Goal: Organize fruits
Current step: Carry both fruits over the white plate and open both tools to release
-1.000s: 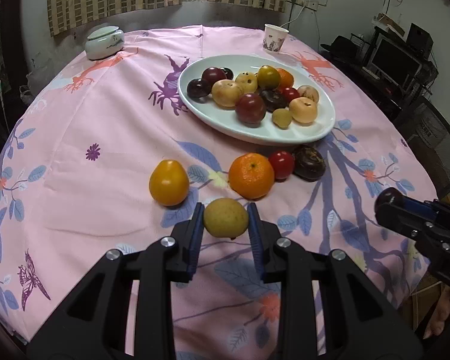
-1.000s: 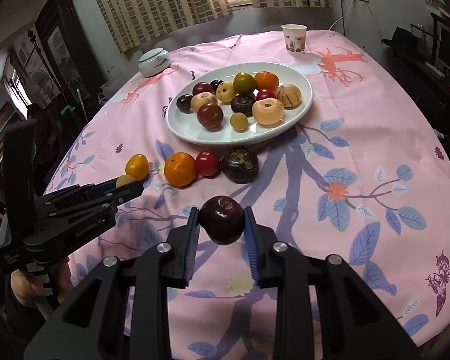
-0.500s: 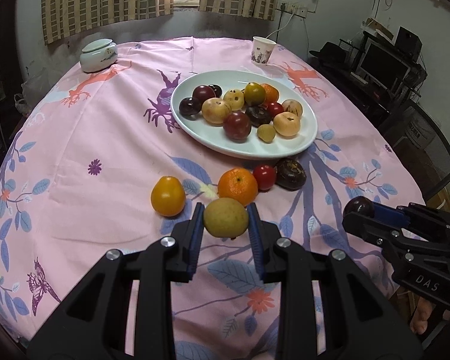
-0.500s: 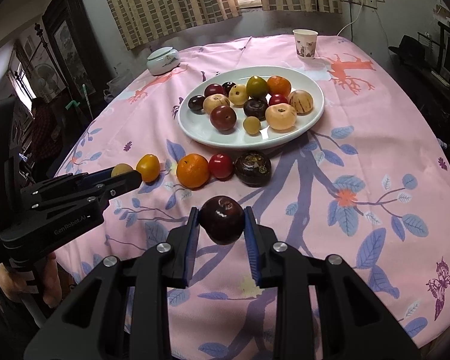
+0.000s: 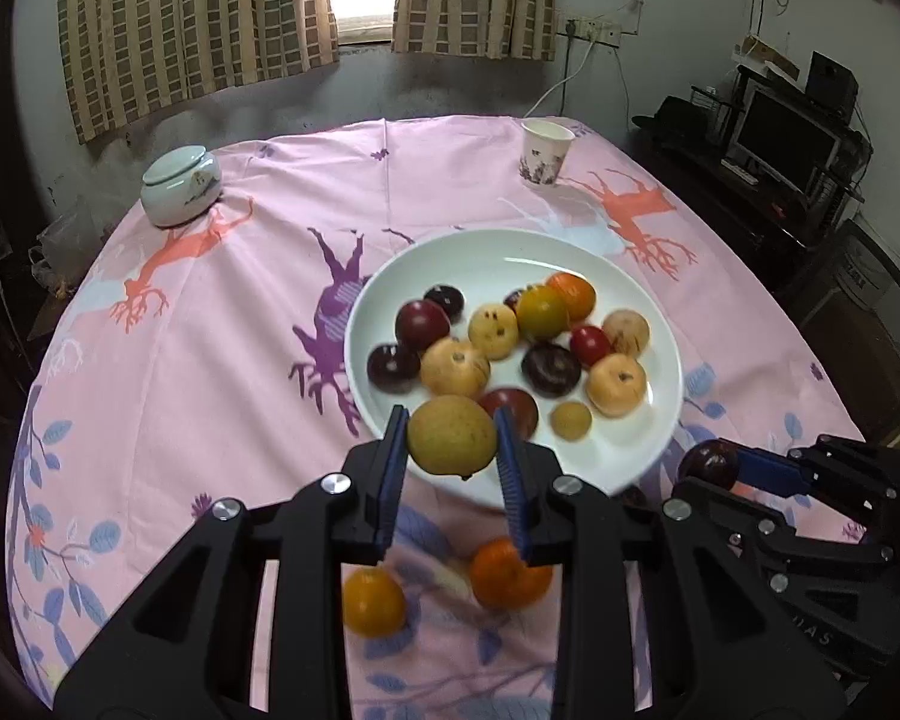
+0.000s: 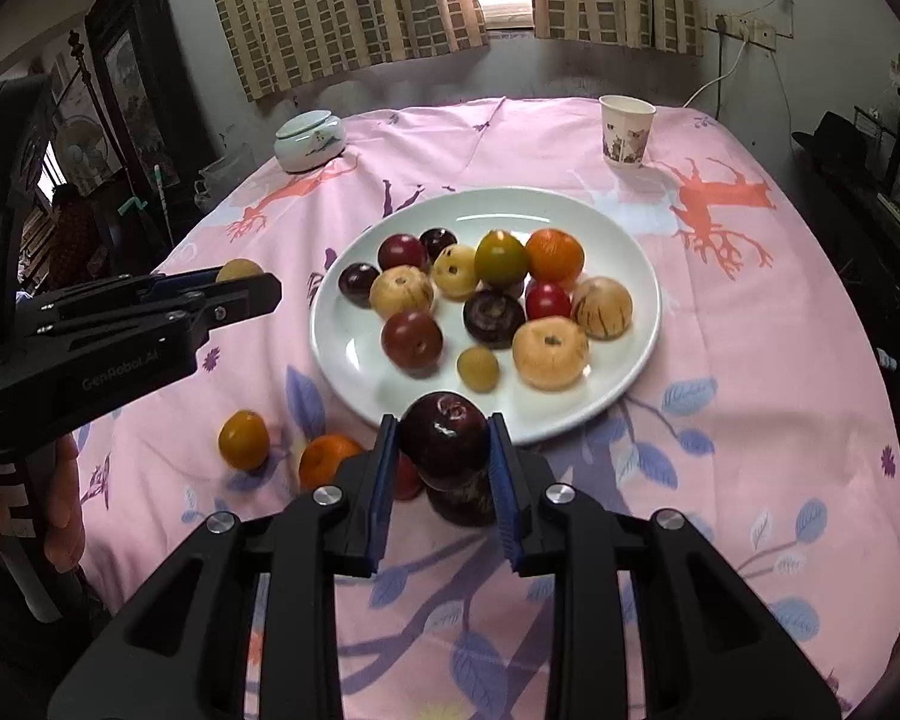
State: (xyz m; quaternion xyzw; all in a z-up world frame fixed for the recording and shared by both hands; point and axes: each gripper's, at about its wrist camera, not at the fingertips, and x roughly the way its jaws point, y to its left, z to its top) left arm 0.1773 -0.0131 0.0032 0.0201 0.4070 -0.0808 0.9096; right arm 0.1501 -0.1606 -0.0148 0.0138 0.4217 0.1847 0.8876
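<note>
My left gripper (image 5: 452,441) is shut on a yellow-brown pear (image 5: 450,434) and holds it in the air over the near rim of the white plate (image 5: 486,252), which holds several fruits. My right gripper (image 6: 444,441) is shut on a dark red plum (image 6: 444,429), raised just short of the plate's (image 6: 642,276) near rim. The right gripper also shows in the left wrist view (image 5: 705,462), and the left gripper in the right wrist view (image 6: 243,276). A yellow fruit (image 5: 373,600) and an orange (image 5: 507,576) lie on the pink cloth below.
A paper cup (image 5: 543,153) and a lidded white jar (image 5: 180,183) stand at the far side of the table. In the right wrist view a small red fruit (image 6: 407,480) and a dark fruit (image 6: 465,501) lie under my right gripper. Shelves with a monitor (image 5: 783,138) stand to the right.
Both grippers have lifted and moved forward toward the plate with their fruits. The loose fruits on the cloth now lie below and behind the fingertips.
</note>
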